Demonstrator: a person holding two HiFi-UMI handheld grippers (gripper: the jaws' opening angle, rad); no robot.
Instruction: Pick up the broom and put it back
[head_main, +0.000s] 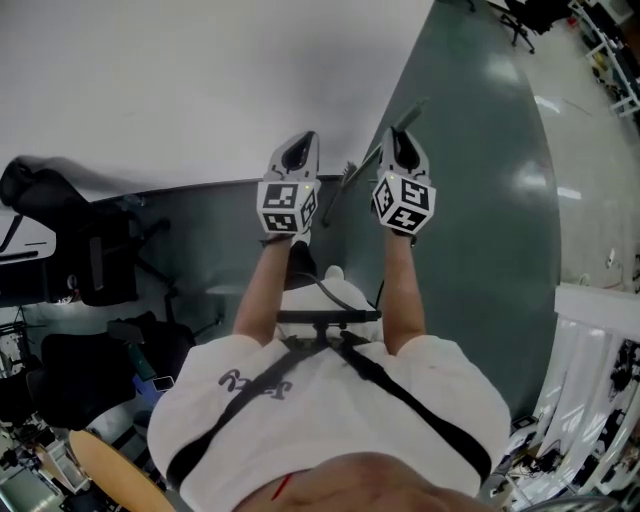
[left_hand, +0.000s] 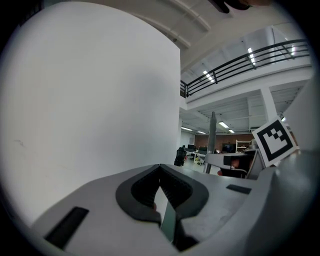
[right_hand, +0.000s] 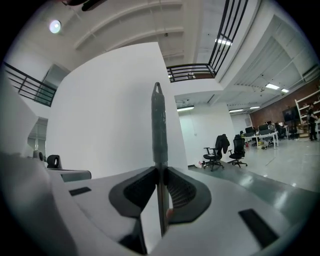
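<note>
The broom's thin grey handle (right_hand: 159, 125) stands upright between the jaws of my right gripper (right_hand: 161, 172), which is shut on it; its pointed tip rises above the jaws. In the head view the handle (head_main: 412, 112) slants from beyond the right gripper (head_main: 398, 135) down to a dark broom head (head_main: 349, 176) between both grippers. Close beside it on the left, my left gripper (head_main: 303, 140) is held up level, jaws together and empty. In the left gripper view the left gripper (left_hand: 160, 170) faces the white wall, with the handle (left_hand: 212, 135) off to the right.
A large white wall (head_main: 200, 80) stands just ahead, meeting the grey-green floor (head_main: 480, 200). Black office chairs (head_main: 90, 260) crowd the left side. A white railing (head_main: 590, 340) runs at the right. More chairs (right_hand: 220, 147) and desks stand far off.
</note>
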